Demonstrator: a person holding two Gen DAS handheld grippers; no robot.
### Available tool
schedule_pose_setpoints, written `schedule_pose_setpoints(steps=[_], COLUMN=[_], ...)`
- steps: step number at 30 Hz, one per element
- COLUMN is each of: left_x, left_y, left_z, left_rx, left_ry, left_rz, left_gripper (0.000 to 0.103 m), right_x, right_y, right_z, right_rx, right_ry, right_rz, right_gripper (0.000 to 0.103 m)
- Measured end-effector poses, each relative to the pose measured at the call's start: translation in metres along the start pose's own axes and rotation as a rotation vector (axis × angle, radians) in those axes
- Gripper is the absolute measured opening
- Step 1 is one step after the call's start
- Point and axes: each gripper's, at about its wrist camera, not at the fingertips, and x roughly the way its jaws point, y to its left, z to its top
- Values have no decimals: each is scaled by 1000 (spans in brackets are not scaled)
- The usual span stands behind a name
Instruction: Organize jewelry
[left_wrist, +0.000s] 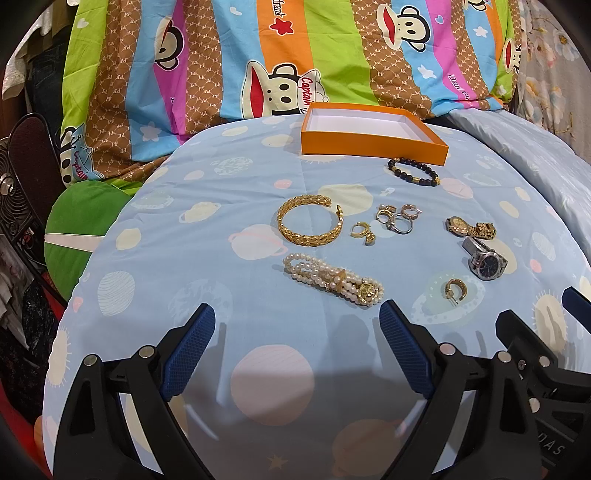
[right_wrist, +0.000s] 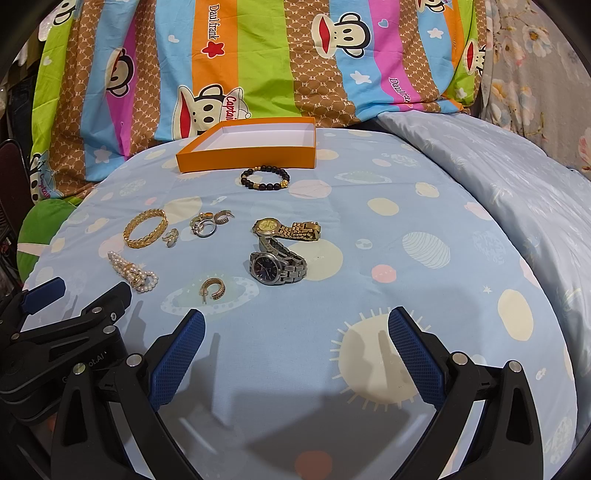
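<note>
An empty orange box (left_wrist: 373, 146) (right_wrist: 243, 158) lies at the far side of the blue bedspread. In front of it lie a black bead bracelet (left_wrist: 413, 171) (right_wrist: 265, 178), a gold bangle (left_wrist: 308, 221) (right_wrist: 145, 228), a pearl bracelet (left_wrist: 332, 279) (right_wrist: 133, 271), a cluster of rings (left_wrist: 395, 218) (right_wrist: 207, 223), small gold earrings (left_wrist: 364, 233) (right_wrist: 171, 237), a gold watch (left_wrist: 469, 227) (right_wrist: 286, 228), a silver watch (left_wrist: 485, 260) (right_wrist: 277, 266) and a gold hoop earring (left_wrist: 455, 290) (right_wrist: 213, 288). My left gripper (left_wrist: 297, 347) is open and empty, near the pearls. My right gripper (right_wrist: 295, 354) is open and empty, in front of the silver watch.
A striped cartoon-monkey quilt (left_wrist: 258, 55) (right_wrist: 277, 55) rises behind the box. A green cushion (left_wrist: 79, 232) lies at the left edge. A folded pale blue cover (right_wrist: 517, 192) lies to the right. A dark fan (left_wrist: 22, 177) stands at the far left.
</note>
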Motion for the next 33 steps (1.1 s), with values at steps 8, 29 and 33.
schedule_pose_setpoints(steps=[8,29,33], left_x=[0,-9,-1], left_y=[0,22,39], left_z=[0,-1,-1], left_rx=[0,-43,-95], left_ry=[0,-52,-3], left_rz=[0,-58,-135], left_gripper=[88,94,94], right_x=[0,9,27], right_y=[0,-6,-10], right_z=[0,14,26], right_rx=[1,-36,-67], right_ry=[0,27,51], right_rz=[0,128,140], right_gripper=[98,98,79])
